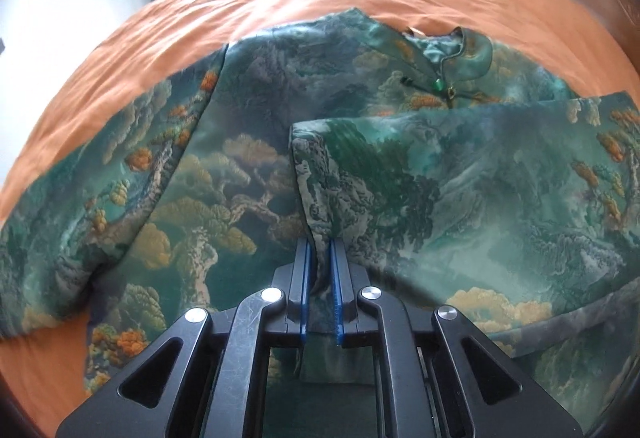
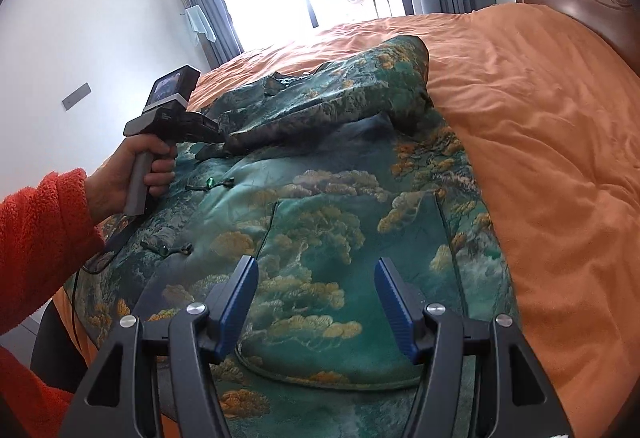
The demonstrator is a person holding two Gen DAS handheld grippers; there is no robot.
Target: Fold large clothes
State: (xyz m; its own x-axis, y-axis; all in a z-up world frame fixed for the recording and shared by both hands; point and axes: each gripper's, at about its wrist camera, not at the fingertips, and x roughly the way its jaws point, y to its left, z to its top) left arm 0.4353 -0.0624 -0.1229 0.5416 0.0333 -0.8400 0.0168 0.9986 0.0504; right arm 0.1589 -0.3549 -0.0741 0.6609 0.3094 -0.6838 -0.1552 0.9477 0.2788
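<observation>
Garment: a large green satin jacket printed with pine trees and clouds (image 2: 320, 222) lies spread across the orange bedspread (image 2: 552, 142), filling the middle of both views
Sleeve: one sleeve (image 1: 420, 174) is folded in over the chest, its cuff at centre frame in the left wrist view
Left gripper: the left gripper (image 1: 320, 254) is clenched on the cuff edge, cloth pinched between its blue pads
Right gripper: the right gripper (image 2: 316, 278) is released, jaws apart above the hem at lower centre, holding nothing
Handling: judged soft, light and slippery; it will sag and slide, so take hems, cuffs or seams, and avoid the green bead fastenings (image 2: 209, 182)
Hidden: the near hem is cut off by the gripper frames; the far sleeve at upper centre is bunched and hard to read; the collar is blurred
</observation>
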